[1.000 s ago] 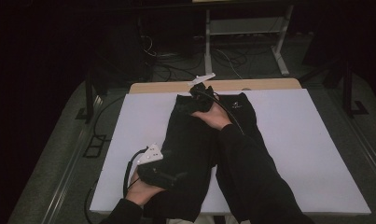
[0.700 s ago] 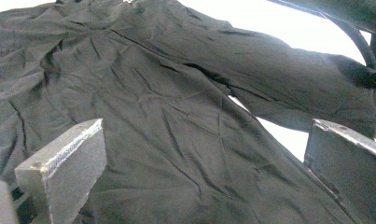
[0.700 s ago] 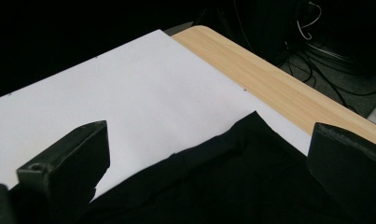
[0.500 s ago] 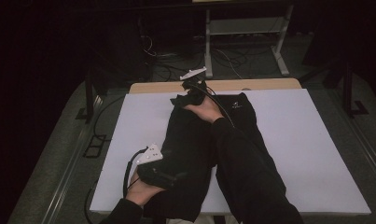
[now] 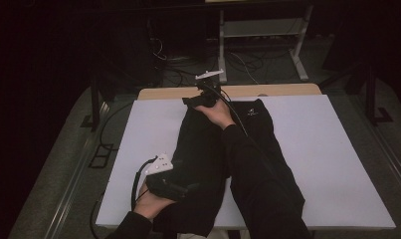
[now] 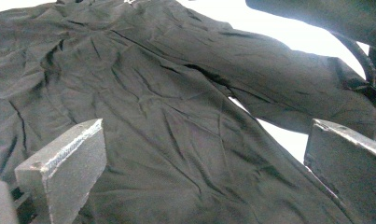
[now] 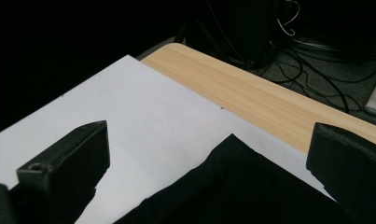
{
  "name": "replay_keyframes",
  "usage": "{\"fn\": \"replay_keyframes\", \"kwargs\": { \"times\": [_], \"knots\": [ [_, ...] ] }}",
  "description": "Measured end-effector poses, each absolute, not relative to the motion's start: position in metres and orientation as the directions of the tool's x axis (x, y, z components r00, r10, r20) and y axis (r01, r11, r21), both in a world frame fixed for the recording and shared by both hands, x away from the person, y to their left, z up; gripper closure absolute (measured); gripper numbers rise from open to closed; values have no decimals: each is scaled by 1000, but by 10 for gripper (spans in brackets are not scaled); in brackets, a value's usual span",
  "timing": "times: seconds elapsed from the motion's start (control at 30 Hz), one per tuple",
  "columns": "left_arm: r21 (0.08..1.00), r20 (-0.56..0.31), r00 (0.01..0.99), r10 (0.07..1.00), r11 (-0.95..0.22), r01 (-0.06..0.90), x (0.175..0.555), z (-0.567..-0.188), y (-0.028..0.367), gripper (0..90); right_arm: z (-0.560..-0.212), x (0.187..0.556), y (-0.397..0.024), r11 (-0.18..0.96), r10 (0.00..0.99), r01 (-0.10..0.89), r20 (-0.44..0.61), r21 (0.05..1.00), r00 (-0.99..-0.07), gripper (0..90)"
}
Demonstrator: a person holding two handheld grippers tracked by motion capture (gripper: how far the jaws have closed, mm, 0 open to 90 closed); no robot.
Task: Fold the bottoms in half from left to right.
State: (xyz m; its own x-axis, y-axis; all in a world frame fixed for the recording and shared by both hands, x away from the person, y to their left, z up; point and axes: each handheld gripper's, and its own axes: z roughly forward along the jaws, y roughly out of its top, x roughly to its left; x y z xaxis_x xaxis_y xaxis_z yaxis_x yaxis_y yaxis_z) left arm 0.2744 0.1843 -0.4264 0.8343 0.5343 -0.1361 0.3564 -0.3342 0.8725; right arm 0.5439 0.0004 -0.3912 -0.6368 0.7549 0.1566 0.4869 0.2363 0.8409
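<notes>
Nearest the person's edge of the tabletop, the left tongs rest low on the near end of a black garment, with the left hand wrapped round the handle and a cable looping off toward the tabletop's near left corner. Through the left gripper view those tongs stand wide apart, one jaw at either side of the frame, with nothing pinched between them; the garment spreads out wrinkled beneath and ahead of them, and a bright strip of the white cover shows where two folds of cloth part. The garment lies lengthwise down the middle of the tabletop, running from the near edge to close by the far edge, with a small pale logo on its far right part. The person's right forearm, in a dark sleeve, lies over the cloth and reaches away up the tabletop. At the far end the right hand carries the right tongs just at the garment's far left corner. In the right gripper view these tongs are also spread wide and grip nothing; a black corner of the garment points up between the jaws, lying on the white cover, with the bare wooden strip of the tabletop's far edge beyond it and cables on the floor farther off.
</notes>
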Motion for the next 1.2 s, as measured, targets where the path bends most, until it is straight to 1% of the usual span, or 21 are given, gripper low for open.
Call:
{"fn": "replay_keyframes", "kwargs": {
  "times": [0.03,0.1,0.13,0.23,0.33,0.43,0.57,0.67,0.73,0.9,1.0,1.2],
  "knots": [
    [872,-137,834,534,-333,357,274,-426,184,0,-395,547,0,209,768,500,176,840,-616,0],
    [872,-137,835,534,-334,357,275,-426,185,0,-397,548,0,194,770,503,187,842,-610,8],
    [873,-139,834,534,-332,358,275,-427,185,0,-398,549,0,184,777,509,192,841,-599,41],
    [872,-139,834,534,-333,358,275,-427,185,0,-408,550,4,190,809,518,166,834,-564,79],
    [872,-139,834,534,-333,358,275,-427,185,0,-413,550,7,199,804,528,171,825,-570,79],
    [872,-139,835,533,-334,359,275,-427,185,0,-419,550,12,221,806,531,153,818,-572,80],
    [872,-140,835,532,-333,359,275,-427,185,0,-427,549,18,236,806,538,146,809,-574,115],
    [872,-142,836,530,-333,359,275,-427,185,0,-429,549,19,234,801,543,156,806,-577,127],
    [872,-142,837,529,-333,359,276,-427,185,0,-431,549,21,246,807,546,142,801,-573,133],
    [871,-145,837,528,-332,361,276,-427,185,0,-440,550,24,257,814,582,152,771,-561,157],
    [872,-147,836,528,-331,362,276,-427,185,0,-445,551,25,262,816,597,155,758,-556,190],
    [872,-154,833,531,-323,368,277,-427,186,0,-449,552,29,262,823,621,165,738,-544,304]
  ]
}}
